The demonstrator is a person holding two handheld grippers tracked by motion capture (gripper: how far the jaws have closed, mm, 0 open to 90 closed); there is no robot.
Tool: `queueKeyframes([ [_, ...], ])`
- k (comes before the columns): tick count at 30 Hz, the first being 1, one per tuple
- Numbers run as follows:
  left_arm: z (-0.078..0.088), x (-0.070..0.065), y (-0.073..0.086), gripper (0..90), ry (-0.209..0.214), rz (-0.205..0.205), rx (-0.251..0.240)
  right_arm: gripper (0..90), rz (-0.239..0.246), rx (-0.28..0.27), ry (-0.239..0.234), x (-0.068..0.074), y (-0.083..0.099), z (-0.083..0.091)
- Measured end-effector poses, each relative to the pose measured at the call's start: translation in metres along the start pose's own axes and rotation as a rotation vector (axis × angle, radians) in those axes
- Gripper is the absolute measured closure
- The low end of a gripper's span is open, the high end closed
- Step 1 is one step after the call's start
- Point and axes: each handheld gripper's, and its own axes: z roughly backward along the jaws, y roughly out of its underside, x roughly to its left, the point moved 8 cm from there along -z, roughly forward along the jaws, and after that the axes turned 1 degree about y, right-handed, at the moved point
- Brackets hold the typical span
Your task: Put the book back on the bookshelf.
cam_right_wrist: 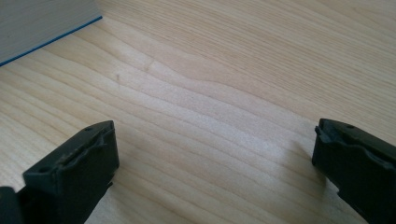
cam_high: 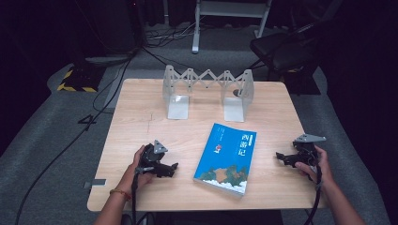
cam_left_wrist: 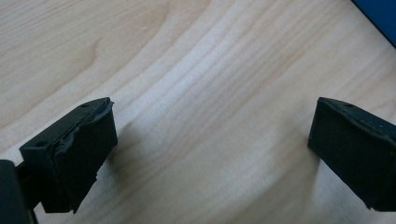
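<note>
A blue book (cam_high: 225, 158) lies flat on the wooden table (cam_high: 141, 122), front cover up, a little right of the middle. My left gripper (cam_high: 172, 168) rests on the table to the book's left, pointing toward it, open and holding nothing. In the left gripper view its jaws stand wide apart over bare wood, and the book's blue corner (cam_left_wrist: 380, 18) shows at the top right. My right gripper (cam_high: 280, 157) sits to the book's right, also open and holding nothing. The right gripper view shows the book's page edge (cam_right_wrist: 37, 23) at the top left.
A grey expandable bookend rack (cam_high: 208, 91) stands at the table's far side, with two upright end plates and a zigzag link between them. Cables (cam_high: 112, 84) run across the grey floor at the left. A dark chair (cam_high: 281, 51) stands behind the table at the right.
</note>
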Motion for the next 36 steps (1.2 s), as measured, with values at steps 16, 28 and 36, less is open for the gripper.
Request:
queueKeyframes([
  [16, 0.008, -0.036, 0.011, 0.1, 0.18, -0.199, 0.012, 7.7, 0.093, 0.005, -0.094, 0.018, -0.003, 0.0],
  [28, -0.007, -0.079, -0.004, 0.2, 0.245, -0.264, 0.011, 22.6, 0.255, -0.035, -0.246, 0.091, -0.024, 0.003],
  [36, -0.014, -0.086, -0.011, 0.2, 0.238, -0.256, 0.011, 25.0, 0.322, 0.002, -0.287, 0.119, -0.025, -0.002],
])
